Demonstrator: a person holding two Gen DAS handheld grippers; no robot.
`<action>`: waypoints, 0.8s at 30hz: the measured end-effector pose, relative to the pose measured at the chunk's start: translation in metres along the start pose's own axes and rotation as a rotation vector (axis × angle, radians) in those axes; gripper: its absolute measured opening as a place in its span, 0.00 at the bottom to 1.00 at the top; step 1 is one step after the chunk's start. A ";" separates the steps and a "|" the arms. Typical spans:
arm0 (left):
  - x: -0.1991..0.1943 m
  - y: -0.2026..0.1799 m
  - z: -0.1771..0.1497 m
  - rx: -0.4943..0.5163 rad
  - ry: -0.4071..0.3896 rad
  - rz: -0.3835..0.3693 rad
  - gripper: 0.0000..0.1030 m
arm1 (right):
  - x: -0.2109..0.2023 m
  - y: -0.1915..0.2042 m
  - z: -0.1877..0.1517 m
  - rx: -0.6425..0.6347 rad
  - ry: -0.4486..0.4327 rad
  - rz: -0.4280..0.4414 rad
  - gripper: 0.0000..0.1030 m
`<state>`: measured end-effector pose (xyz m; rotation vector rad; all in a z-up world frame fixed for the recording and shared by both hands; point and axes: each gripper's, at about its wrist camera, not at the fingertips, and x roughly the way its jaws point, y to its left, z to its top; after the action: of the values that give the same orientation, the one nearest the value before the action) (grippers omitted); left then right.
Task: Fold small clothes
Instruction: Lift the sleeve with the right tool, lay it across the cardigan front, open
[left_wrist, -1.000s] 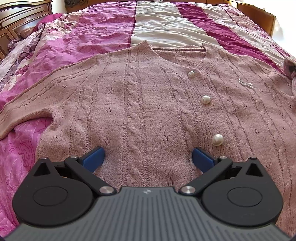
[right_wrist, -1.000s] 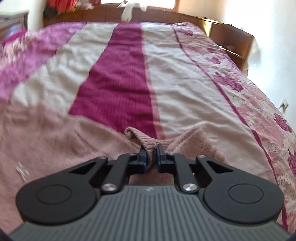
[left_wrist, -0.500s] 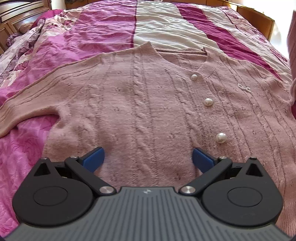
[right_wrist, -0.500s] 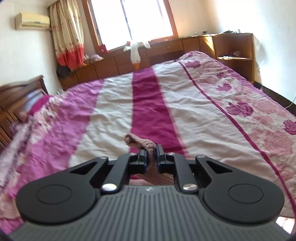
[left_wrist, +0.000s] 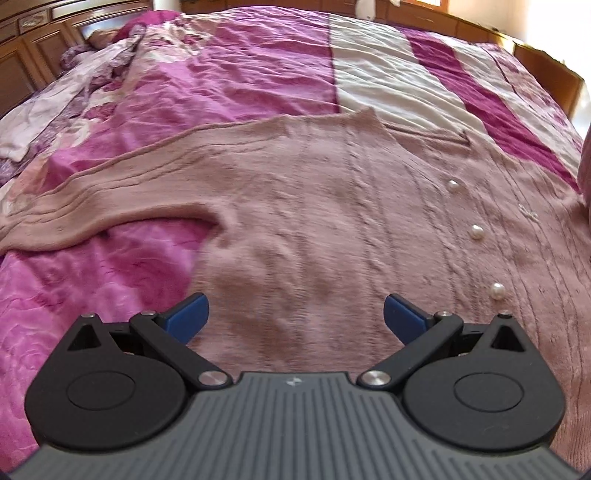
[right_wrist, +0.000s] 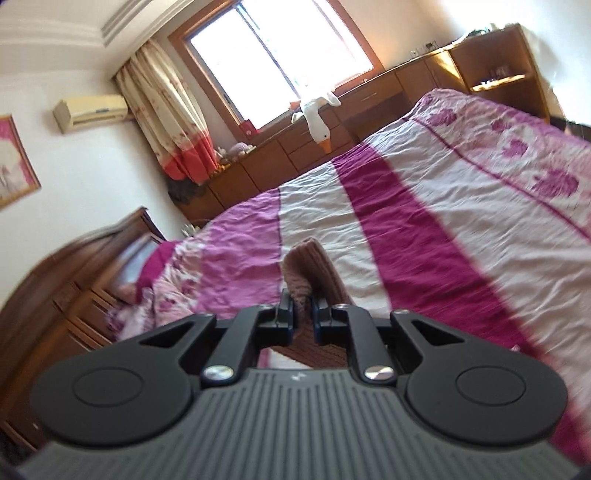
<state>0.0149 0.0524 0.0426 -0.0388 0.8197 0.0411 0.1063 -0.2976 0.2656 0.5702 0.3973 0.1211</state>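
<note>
pink knitted cardigan (left_wrist: 332, 221) is lying flat on the bed (left_wrist: 240, 74). right tool (right_wrist: 303, 314) is gripping its sleeve (right_wrist: 314, 269) narrowly, lifted above the bed. left tool (left_wrist: 295, 314) is hovering wide over the near hem. the thick knit may be slipping out, dropping the fold crooked.
</note>
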 end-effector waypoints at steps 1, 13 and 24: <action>-0.002 0.005 0.000 -0.011 -0.002 0.001 1.00 | 0.005 0.006 -0.005 0.007 0.001 0.010 0.12; -0.011 0.046 -0.002 -0.048 0.002 0.022 1.00 | 0.080 0.067 -0.094 0.132 0.097 0.202 0.12; -0.025 0.083 -0.002 -0.100 -0.029 0.050 1.00 | 0.156 0.088 -0.194 0.184 0.286 0.220 0.12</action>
<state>-0.0080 0.1349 0.0583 -0.1122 0.7896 0.1292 0.1721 -0.0921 0.1124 0.7812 0.6269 0.3826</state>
